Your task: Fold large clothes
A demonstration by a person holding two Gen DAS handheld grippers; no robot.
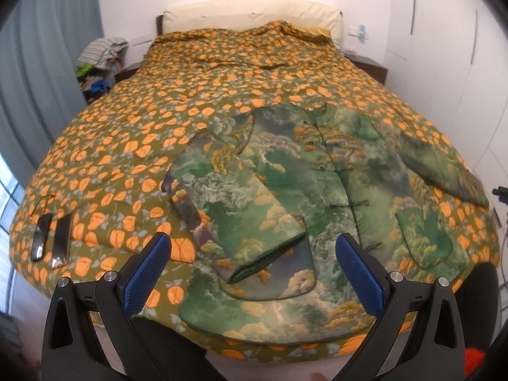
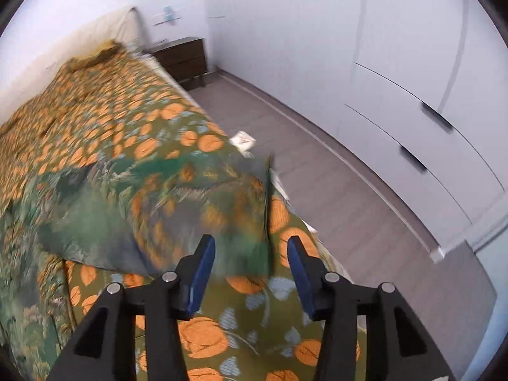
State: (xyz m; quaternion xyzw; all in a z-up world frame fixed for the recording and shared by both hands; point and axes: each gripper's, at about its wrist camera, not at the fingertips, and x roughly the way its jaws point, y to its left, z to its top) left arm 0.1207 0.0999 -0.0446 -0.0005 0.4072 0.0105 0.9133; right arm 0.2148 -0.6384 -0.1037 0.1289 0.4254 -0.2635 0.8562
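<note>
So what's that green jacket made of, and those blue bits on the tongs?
The green jacket looks like padded woven fabric with a slight sheen: printed landscape, puffy edges, knotted cloth buttons. The blue pads on the left tongs seem rubber or textured plastic, judging by their fine dimpled, matte surface.

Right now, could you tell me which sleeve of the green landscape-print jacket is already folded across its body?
The jacket's sleeve on the left of the left wrist view: it lies diagonally over the green landscape-print jacket. The other sleeve still stretches outward onto the orange-patterned bedspread.

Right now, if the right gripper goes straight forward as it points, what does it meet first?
Probably the blurred cuff of the green landscape-print jacket's sleeve, lying between the open right gripper's fingers; depth is unclear.
</note>
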